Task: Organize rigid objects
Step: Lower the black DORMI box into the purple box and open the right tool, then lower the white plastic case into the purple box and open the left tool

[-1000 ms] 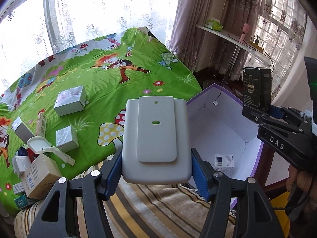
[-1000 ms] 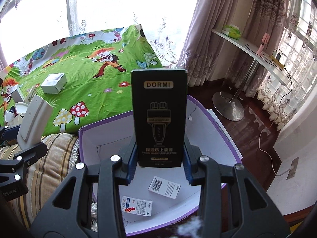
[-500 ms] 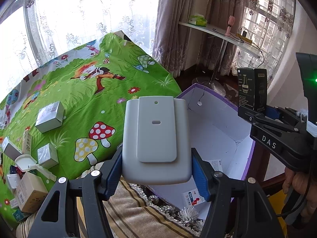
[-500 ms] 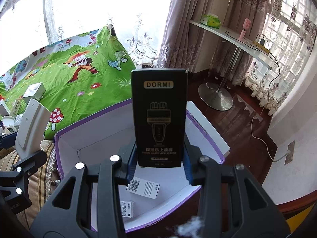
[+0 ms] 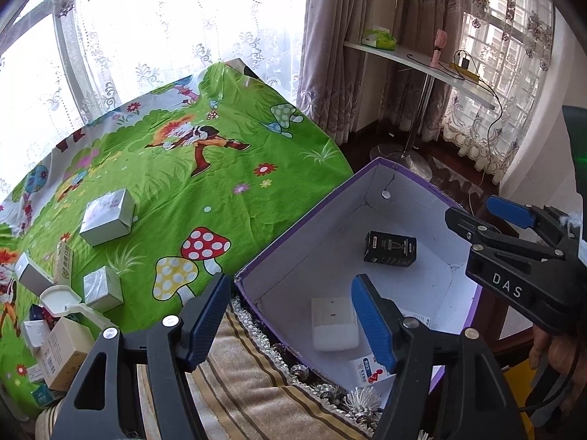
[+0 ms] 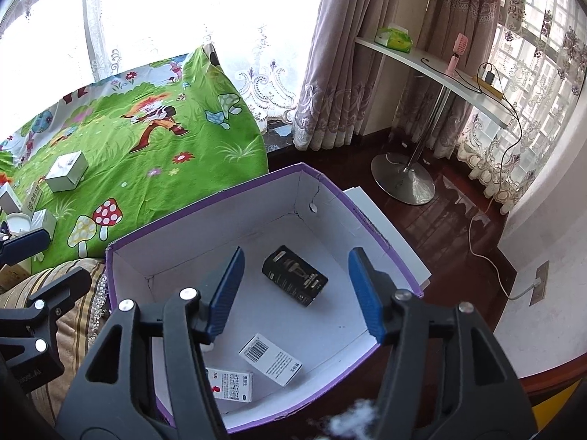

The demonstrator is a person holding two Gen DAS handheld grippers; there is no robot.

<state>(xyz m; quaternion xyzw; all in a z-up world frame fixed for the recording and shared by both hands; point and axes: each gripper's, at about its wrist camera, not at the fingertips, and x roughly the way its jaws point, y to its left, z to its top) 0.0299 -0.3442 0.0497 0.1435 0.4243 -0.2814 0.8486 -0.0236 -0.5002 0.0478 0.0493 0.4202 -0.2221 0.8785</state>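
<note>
The cardboard bin (image 6: 341, 198) has matt white paper walls and a purple outside. The black box (image 6: 295, 280) in it looks like glossy printed card. The green cartoon sheet (image 5: 176, 183) is soft creased cloth; the wood floor (image 6: 451, 216) shines darkly.

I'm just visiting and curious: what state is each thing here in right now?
Left gripper: open, empty.
Right gripper: open, empty.
Purple box: open-topped.
Black carton: lying flat inside the box.
White case: lying inside the box.
Silver box: closed, on the green cloth.
</note>
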